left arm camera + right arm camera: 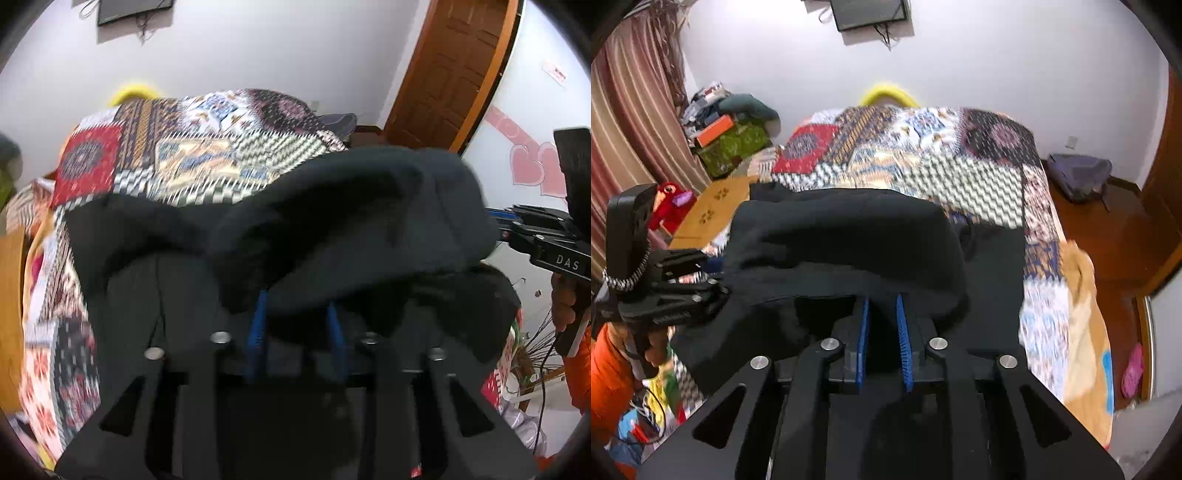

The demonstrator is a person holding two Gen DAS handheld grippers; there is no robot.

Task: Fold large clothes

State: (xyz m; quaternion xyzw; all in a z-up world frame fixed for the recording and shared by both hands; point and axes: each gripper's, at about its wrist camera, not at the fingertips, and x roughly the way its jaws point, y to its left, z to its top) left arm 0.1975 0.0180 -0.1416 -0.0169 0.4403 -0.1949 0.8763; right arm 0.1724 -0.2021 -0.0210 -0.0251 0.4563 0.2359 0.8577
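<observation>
Both jaws pinching the black garment [849,236], lifted edge running nine-to-three between left gripper [297,295] and right gripper [882,299], bed [960,177] at twelve.

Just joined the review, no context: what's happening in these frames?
A person is folding a dark garment on a bed with a patchwork quilt, holding a pair of tongs in each hand. The left tongs and the right tongs each have a bunched edge of the garment between their blue pads, lifted off the quilt. The rest of it trails down onto the bed. The fold isn't laid down yet.
</observation>
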